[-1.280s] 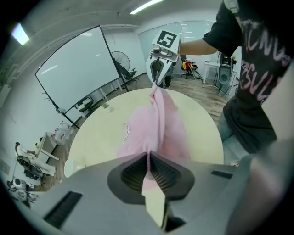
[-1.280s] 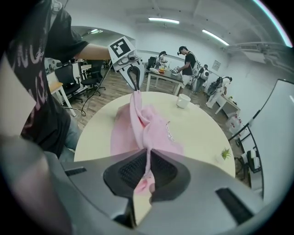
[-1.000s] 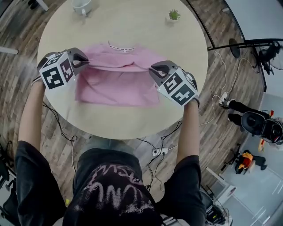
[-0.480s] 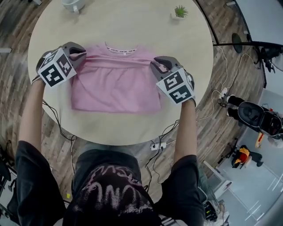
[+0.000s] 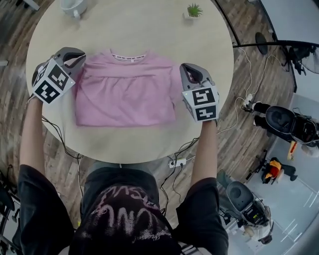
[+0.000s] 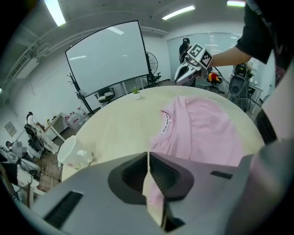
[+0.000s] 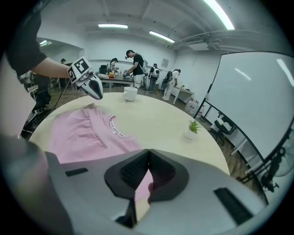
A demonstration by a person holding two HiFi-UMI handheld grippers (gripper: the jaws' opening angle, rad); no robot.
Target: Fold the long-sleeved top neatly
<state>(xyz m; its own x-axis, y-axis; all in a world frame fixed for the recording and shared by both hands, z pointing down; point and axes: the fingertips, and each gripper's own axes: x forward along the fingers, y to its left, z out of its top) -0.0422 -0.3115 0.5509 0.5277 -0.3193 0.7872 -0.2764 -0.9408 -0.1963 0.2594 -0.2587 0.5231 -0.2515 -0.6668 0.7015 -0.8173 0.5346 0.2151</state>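
Observation:
The pink long-sleeved top [image 5: 127,92] lies folded into a flat rectangle on the round table [image 5: 149,30], its collar [image 5: 128,57] at the far edge. My left gripper [image 5: 82,60] hovers just off the top's left shoulder. Its jaws have just been closing and are shut, with nothing between them [image 6: 148,153]. My right gripper [image 5: 186,68] stands just off the top's right edge; it has also just closed and is shut on nothing [image 7: 148,151]. The top [image 6: 206,128] shows beyond the left jaws and the same top [image 7: 87,133] beyond the right ones.
A white mug [image 5: 72,6] and a small potted plant [image 5: 193,11] stand at the table's far edge. Cables and a power strip [image 5: 177,162] lie on the wooden floor below the near edge. Chairs [image 5: 284,124] stand at the right. People [image 7: 138,64] work at the back.
Both grippers have let go of the fold at the shoulders and moved outward, off the top's sides. The fabric, taut between them before, now lies flat.

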